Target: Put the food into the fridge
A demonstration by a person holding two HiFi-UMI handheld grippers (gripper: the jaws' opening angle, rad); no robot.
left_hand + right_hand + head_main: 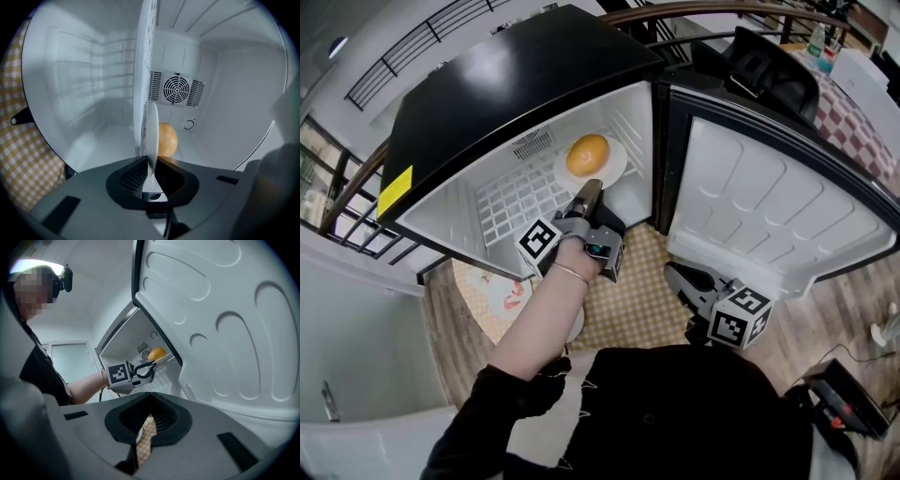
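Note:
An orange (pixel 588 155) lies on a white plate (pixel 616 169) inside the open black mini fridge (pixel 487 103), over its white wire shelf (pixel 517 199). My left gripper (pixel 587 199) reaches into the fridge and is shut on the plate's near rim. In the left gripper view the plate (pixel 152 136) stands edge-on between the jaws of the left gripper (pixel 151 161), with the orange (pixel 167 139) just behind it. My right gripper (pixel 682 278) hangs low below the fridge door, its jaws together and empty. The right gripper view shows the left gripper (pixel 145 367) and the orange (pixel 157 354) in the fridge.
The white-lined fridge door (pixel 769 206) stands wide open at the right. A yellow checked cloth (pixel 628 300) covers the surface in front of the fridge. A fan grille (pixel 176 89) sits on the fridge's back wall. A dark device (pixel 839 403) lies on the floor, lower right.

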